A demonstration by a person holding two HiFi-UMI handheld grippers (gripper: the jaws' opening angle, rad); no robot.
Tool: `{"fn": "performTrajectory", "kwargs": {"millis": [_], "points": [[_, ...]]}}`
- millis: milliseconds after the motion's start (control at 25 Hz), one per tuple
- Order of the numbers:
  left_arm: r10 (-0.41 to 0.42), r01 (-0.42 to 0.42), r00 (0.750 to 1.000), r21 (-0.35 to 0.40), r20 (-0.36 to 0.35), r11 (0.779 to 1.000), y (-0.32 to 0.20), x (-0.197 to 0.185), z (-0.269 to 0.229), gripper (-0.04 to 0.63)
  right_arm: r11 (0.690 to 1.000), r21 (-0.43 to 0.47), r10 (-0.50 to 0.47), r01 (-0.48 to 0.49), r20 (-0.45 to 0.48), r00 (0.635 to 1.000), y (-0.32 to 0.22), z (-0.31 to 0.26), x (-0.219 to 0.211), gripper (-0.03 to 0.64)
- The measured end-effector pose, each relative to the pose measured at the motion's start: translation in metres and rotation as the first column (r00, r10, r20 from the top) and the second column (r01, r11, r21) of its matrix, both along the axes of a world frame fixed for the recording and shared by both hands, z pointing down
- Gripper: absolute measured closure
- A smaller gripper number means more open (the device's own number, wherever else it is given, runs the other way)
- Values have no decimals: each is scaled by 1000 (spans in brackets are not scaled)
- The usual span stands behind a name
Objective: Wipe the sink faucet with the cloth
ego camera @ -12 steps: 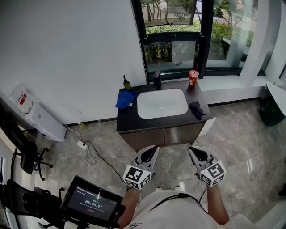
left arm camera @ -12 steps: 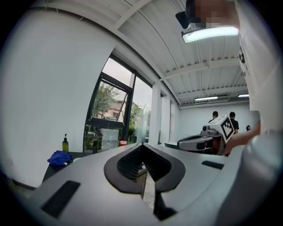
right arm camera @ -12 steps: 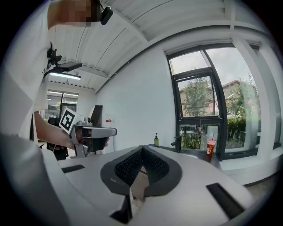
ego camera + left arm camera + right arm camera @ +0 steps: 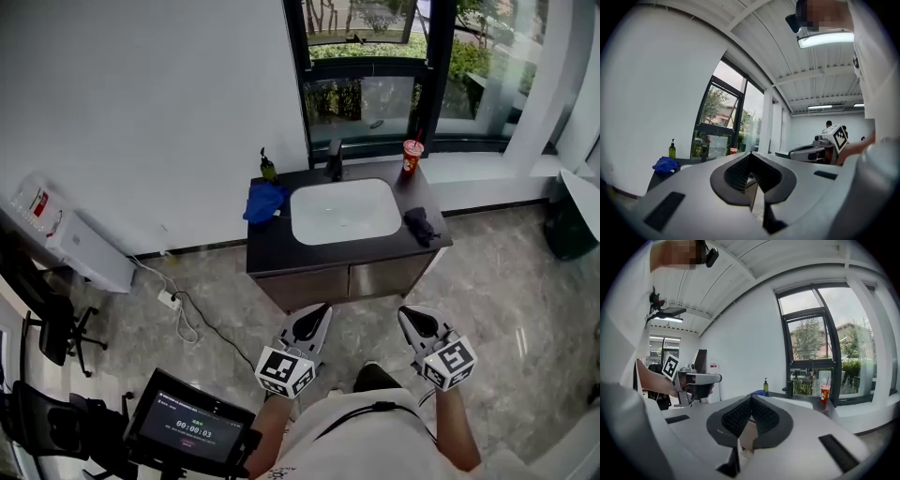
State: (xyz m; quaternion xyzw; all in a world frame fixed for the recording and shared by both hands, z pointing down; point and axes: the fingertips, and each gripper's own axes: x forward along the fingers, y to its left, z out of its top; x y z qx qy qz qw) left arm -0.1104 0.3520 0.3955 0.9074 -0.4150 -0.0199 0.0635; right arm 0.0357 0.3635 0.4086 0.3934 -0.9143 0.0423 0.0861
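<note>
**Tongs clenched and empty, well short of the sink faucet**

Your target, the sink faucet (image 4: 334, 161), is a short dark spout standing upright at the far edge of the white basin (image 4: 345, 211), in front of the window. The basin is set into a dark worktop (image 4: 272, 248) on a cabinet against the wall.

Two cloths lie on that worktop. A blue cloth (image 4: 264, 202) sits crumpled on the left, just beside the basin, with a green soap bottle (image 4: 268, 167) behind it. A dark cloth (image 4: 419, 226) lies bunched near the right edge, and a red cup (image 4: 412, 154) with a straw stands at the far right corner, near the faucet.

You hold both tools side by side over the grey stone floor, on the near side of the cabinet and well apart from everything on it. Your left tongs (image 4: 322, 309) are pressed together with nothing between them, roughly level and aimed toward the worktop. Your right tongs (image 4: 405, 312) are likewise clenched on nothing. The faucet lies far ahead, between the lines of the two tools; the blue cloth is off to the left, the dark cloth to the right.
</note>
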Motion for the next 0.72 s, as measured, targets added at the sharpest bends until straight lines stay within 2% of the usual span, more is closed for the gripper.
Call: {"fn": "performTrajectory", "kwargs": {"millis": [320, 480, 720], "points": [[-25, 26, 1000, -20, 19, 999, -71, 3, 12, 595, 999, -24, -36, 36, 24, 999, -80, 15, 1, 612], [-50, 51, 998, -25, 30, 998, -139, 13, 12, 595, 997, -34, -66, 67, 39, 997, -152, 20, 8, 612], [-76, 77, 997, -23, 29, 997, -250, 47, -7, 595, 985, -25, -170, 171, 37, 985, -262, -1, 20, 612]]}}
